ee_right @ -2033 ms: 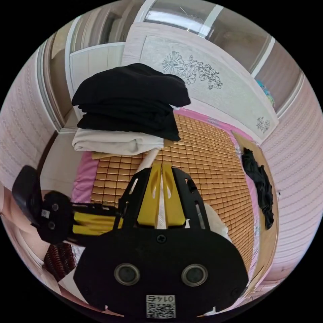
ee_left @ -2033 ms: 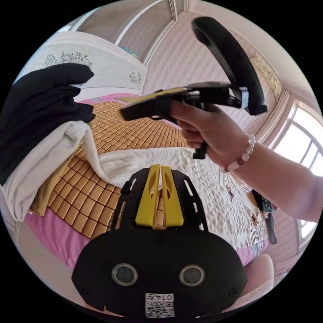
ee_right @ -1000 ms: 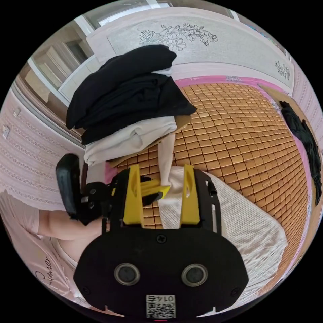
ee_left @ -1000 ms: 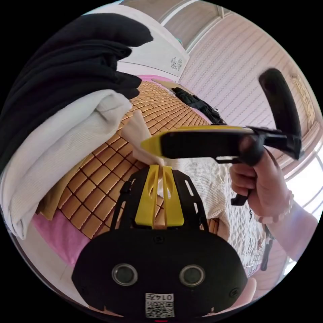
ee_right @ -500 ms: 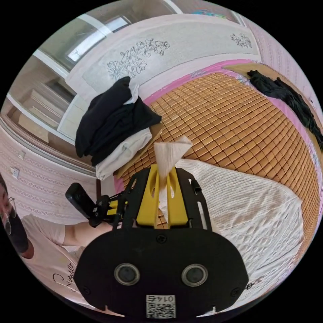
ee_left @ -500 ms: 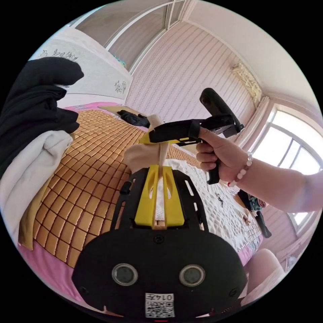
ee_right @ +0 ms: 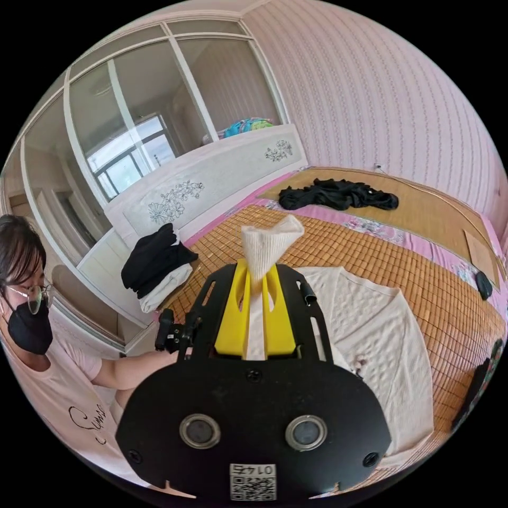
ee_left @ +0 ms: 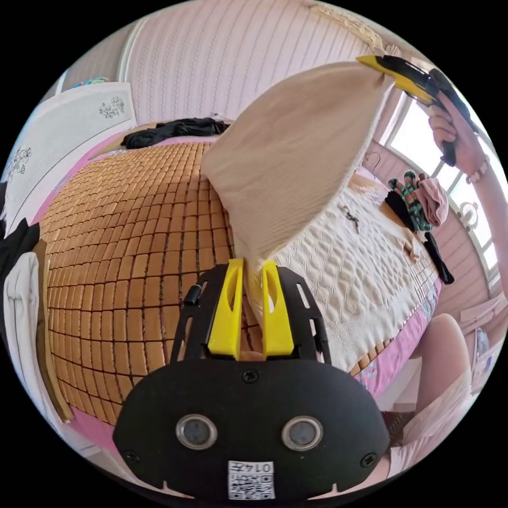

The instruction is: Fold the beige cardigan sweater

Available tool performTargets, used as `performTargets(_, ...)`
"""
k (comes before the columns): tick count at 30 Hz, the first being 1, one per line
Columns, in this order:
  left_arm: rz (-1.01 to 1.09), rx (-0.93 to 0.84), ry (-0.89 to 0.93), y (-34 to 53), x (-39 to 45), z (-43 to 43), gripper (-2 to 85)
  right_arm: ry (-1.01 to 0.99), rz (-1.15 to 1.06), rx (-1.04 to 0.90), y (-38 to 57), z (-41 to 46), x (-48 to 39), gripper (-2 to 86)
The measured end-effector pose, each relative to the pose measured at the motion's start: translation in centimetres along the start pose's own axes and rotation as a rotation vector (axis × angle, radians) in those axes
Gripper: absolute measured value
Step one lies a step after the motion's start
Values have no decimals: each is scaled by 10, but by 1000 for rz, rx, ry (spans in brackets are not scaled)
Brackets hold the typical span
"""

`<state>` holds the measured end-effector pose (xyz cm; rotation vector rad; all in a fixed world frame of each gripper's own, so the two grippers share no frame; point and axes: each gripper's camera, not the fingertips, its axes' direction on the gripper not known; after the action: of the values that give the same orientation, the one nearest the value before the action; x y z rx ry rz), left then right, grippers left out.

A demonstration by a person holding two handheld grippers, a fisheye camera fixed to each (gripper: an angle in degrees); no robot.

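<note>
Scene: a bedroom at midday, a cardigan [ee_left: 338, 254] spread on a woven bed mat [ee_left: 132, 222] over a pink sheet.
Cardigan: its body lies flat on the mat, front up; one sleeve [ee_left: 296, 159] is raised clear of the bed and stretched taut between the two tools.
Left gripper [ee_left: 251, 275]: jaws nearly together, pinching the sleeve where it joins the body, low over the mat.
Right gripper [ee_right: 255, 286]: jaws clamped on the cuff [ee_right: 270, 241], which sprouts above the yellow tips; in the left gripper view it is seen held high near the window.
Person: a hand [ee_left: 455, 137] with a bead bracelet works the right tool.
Handling: judged soft, light and stretchy; the knit drapes and sags rather than holding a crease, and the open cable pattern could snag on a jaw edge.
Where to hold: cuff and shoulder seam look the firmest places, as ribbing and seams give less than the loose body knit.
Step in hand: probably laying the sleeve across the chest.
Surroundings: a stack of folded clothes [ee_right: 156, 267] by the headboard [ee_right: 211, 182]; dark garment [ee_right: 338, 196] well apart on the far side.
</note>
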<state>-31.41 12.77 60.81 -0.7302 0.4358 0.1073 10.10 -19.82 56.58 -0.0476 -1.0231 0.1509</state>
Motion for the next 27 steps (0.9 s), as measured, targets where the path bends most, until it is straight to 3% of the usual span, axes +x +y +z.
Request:
performTargets(6, 59, 34, 26, -8, 12, 3, 0, 97, 276, -148, 43, -23, 84, 14)
performTargets(12, 225, 89, 29, -16, 32, 0, 9, -7, 185, 97, 28, -106, 63, 20)
performTargets(14, 256, 84, 57, -18, 37, 2, 22, 42, 202, 56, 32, -119, 67, 27)
performTargets(19, 221, 0, 169, -30, 36, 19, 49, 202, 533, -259, 87, -132, 119, 44)
performTargets(24, 245, -43, 145, -39, 44, 25, 50, 220, 675, -101, 99, -200, 116, 10)
performTargets(27, 305, -72, 98, -43, 55, 22, 50, 232, 632, -114, 83, -224, 100, 3)
